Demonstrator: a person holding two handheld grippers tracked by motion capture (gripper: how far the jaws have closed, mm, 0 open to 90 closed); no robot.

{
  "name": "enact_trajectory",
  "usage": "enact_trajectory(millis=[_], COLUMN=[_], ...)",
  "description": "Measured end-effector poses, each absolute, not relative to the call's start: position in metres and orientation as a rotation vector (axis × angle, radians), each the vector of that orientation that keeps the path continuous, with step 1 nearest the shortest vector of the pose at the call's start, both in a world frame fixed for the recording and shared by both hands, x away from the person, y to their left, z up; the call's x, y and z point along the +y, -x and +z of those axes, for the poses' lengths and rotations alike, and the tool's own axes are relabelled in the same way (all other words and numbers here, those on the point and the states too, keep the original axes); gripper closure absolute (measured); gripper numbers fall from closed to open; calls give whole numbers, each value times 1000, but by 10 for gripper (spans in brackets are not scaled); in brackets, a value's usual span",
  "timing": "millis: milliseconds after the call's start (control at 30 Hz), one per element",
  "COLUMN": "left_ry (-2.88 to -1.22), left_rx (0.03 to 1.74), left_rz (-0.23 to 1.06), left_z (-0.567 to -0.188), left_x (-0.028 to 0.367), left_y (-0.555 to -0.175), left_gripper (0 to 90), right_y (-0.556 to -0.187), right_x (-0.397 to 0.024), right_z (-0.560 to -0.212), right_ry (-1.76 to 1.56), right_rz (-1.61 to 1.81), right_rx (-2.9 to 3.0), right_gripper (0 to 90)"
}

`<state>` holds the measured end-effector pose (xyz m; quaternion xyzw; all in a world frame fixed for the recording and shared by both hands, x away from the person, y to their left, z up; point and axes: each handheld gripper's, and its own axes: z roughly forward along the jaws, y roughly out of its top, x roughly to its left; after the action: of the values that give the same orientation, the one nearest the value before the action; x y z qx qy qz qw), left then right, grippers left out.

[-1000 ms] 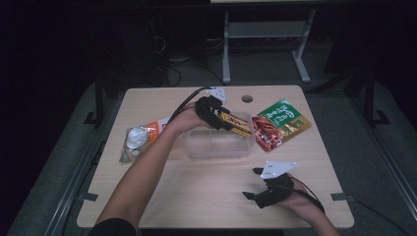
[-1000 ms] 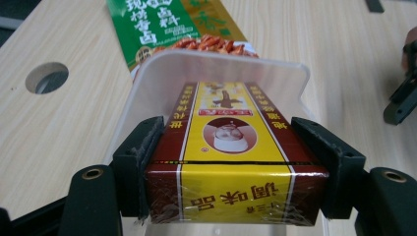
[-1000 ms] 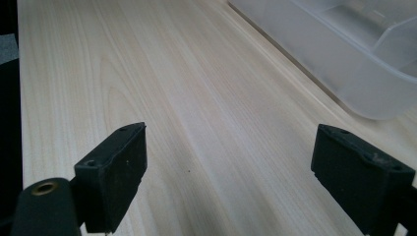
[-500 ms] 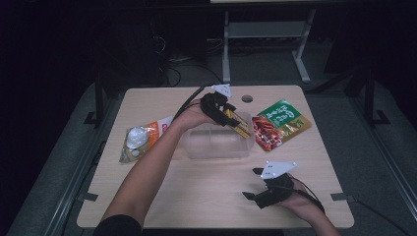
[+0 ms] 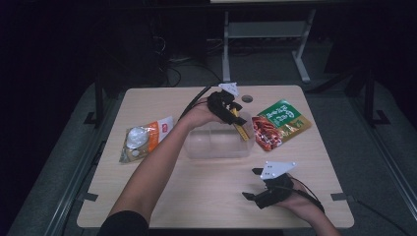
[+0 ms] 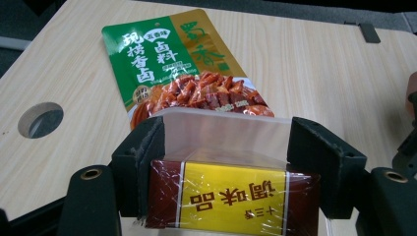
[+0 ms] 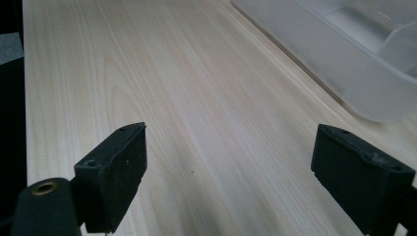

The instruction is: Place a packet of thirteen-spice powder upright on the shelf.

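My left gripper (image 5: 231,113) is shut on a brown and yellow packet (image 6: 231,199), its jaws pressing both short ends. It holds the packet over the far right end of a clear plastic bin (image 5: 216,146) in the table's middle; the bin's rim (image 6: 221,125) lies just beyond the packet in the left gripper view. A green and gold sauce pouch (image 5: 279,123) (image 6: 172,59) lies flat right of the bin. My right gripper (image 5: 265,192) (image 7: 231,184) rests open near the table's front right, nothing between its jaws, the bin's side (image 7: 339,54) ahead of it.
An orange and white snack bag (image 5: 142,139) lies at the table's left. A round cable hole (image 5: 247,98) (image 6: 40,119) sits near the far edge. Bare wood (image 7: 172,88) spreads in front of the right gripper. Dark floor and a white stand's legs (image 5: 265,49) lie beyond the table.
My left gripper has lifted the packet a little and tilted it over the bin's far right end. The right gripper has stayed where it was.
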<state>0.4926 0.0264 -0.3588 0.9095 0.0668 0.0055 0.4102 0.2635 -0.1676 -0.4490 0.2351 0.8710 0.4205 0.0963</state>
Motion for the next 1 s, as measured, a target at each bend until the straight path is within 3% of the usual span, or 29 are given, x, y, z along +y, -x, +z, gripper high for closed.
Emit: enact_trajectory(millis=[867, 1000], left_ry=[-2324, -2319], left_rx=[161, 169], left_rz=[-27, -27], left_z=[-376, -373], left_x=[-1, 0], left_y=[-498, -496], left_gripper=[304, 262], right_y=[-266, -266], right_x=[-166, -165], right_z=[-450, -450], right_ry=[-695, -684], right_rz=[1245, 1242], right_rx=[2585, 2588], right_gripper=[133, 133])
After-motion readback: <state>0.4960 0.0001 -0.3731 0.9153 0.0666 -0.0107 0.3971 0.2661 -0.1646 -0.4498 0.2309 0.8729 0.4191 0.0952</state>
